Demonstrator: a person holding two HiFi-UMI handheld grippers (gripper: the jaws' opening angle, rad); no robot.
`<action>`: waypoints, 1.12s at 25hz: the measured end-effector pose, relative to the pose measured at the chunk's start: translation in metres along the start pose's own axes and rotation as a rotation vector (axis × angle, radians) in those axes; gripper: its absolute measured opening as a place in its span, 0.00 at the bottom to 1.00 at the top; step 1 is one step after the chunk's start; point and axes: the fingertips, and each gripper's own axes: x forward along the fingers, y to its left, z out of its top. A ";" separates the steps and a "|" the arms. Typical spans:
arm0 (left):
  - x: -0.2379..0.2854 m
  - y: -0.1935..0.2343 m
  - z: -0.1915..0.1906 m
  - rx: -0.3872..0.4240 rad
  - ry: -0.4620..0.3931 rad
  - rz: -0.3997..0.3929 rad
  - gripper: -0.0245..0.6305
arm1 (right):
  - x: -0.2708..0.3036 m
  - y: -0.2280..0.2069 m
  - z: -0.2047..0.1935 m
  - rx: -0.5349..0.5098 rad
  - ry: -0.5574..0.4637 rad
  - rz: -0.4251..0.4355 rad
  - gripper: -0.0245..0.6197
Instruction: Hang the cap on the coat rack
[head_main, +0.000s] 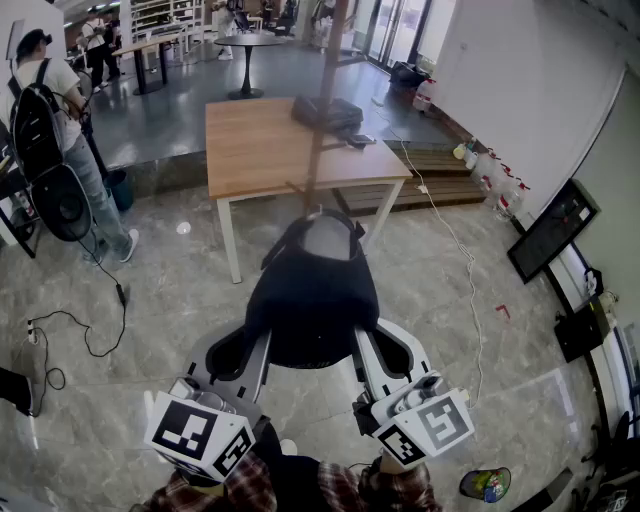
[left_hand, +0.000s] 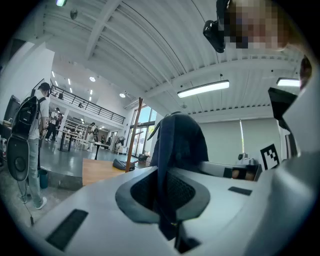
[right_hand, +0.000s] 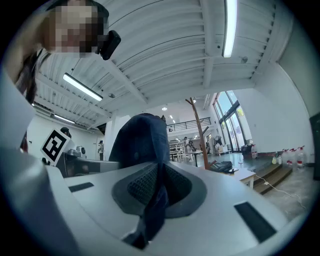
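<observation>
A dark navy cap (head_main: 312, 295) hangs between my two grippers, held up in the middle of the head view. My left gripper (head_main: 243, 355) is shut on the cap's left edge, and the fabric (left_hand: 172, 145) is pinched between its pads. My right gripper (head_main: 388, 352) is shut on the right edge, with cloth (right_hand: 142, 145) squeezed between its pads. The coat rack's brown wooden pole (head_main: 322, 110) rises just beyond the cap, in front of the table. The pole also shows left of the cap in the left gripper view (left_hand: 134, 135) and right of it in the right gripper view (right_hand: 199, 132).
A wooden table (head_main: 260, 150) stands behind the rack with a black bag (head_main: 327, 112) on it. A person with a backpack (head_main: 50, 120) stands at far left. Cables (head_main: 455, 250) trail over the marble floor. A monitor (head_main: 552, 230) and bottles (head_main: 495, 170) sit by the right wall.
</observation>
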 end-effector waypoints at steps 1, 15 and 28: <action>0.003 0.003 -0.001 -0.004 0.000 0.002 0.08 | 0.004 -0.002 -0.001 -0.002 0.006 0.003 0.08; 0.076 0.115 -0.008 -0.049 0.045 -0.077 0.08 | 0.123 -0.026 -0.030 0.012 0.042 -0.081 0.08; 0.152 0.237 0.017 -0.022 0.094 -0.272 0.08 | 0.252 -0.039 -0.041 0.027 0.004 -0.284 0.08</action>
